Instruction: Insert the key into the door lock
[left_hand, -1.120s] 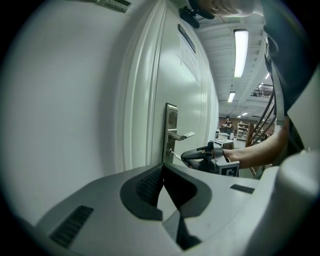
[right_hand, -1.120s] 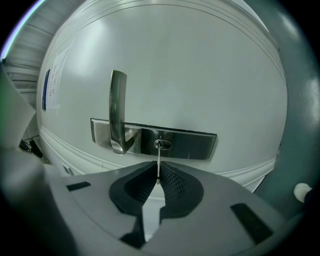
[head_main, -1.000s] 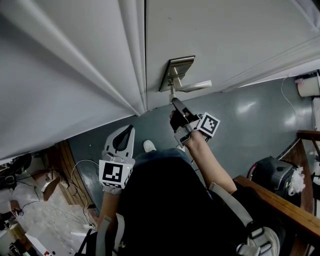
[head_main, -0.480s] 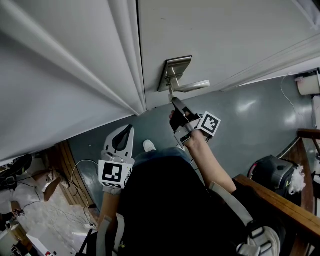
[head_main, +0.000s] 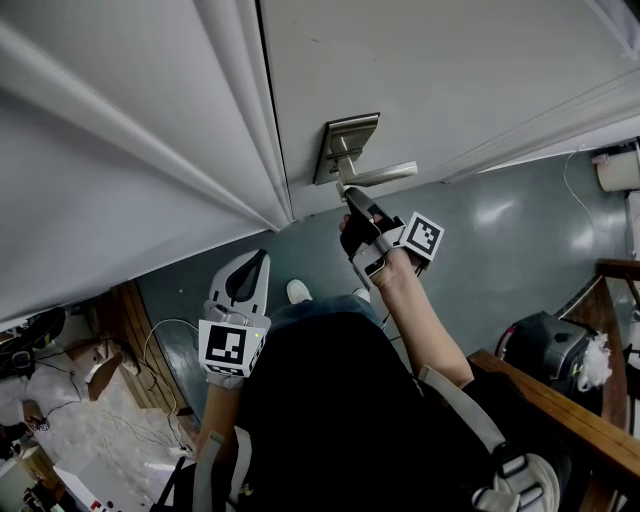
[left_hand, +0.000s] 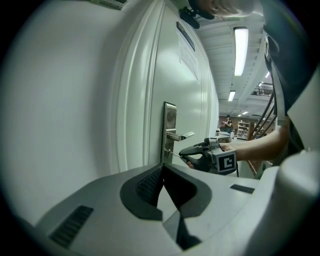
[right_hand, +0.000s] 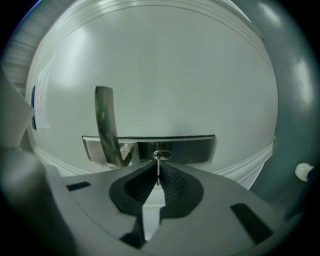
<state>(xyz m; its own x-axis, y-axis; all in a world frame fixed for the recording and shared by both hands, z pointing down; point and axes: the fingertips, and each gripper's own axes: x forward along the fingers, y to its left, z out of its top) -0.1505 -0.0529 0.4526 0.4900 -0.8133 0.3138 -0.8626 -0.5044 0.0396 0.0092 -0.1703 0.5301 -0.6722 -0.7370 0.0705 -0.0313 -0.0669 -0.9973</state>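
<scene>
The white door (head_main: 450, 60) fills most of the head view, a smooth painted slab with raised moulding strips running along its panel edges. Below it lies a grey-green floor (head_main: 500, 250) with a dull sheen. On the door sits the lock plate (head_main: 345, 140), a long rectangle of brushed silver metal, and from it juts a slim, flattened lever handle (head_main: 385, 174) in the same finish.

The left gripper (head_main: 252, 262), a pale grey plastic shell with dark ribbed pads, hangs low and well apart from the door. Its jaws are pressed together with nothing between them.

The right gripper (head_main: 353, 195) is raised to the lock plate just under the lever, its marker cube facing up and to the right. Its jaws are pinched tight on the key (right_hand: 158, 167), a thin, straight sliver of bright metal that stands out from between the cross-hatched pads. The key's tip meets the keyhole (right_hand: 161, 155), a small oval of polished metal set in the plate beside the lever's base (how deep the blade sits inside cannot be told). In the left gripper view the key shows as a fine line bridging the gripper's tip and the plate.
</scene>
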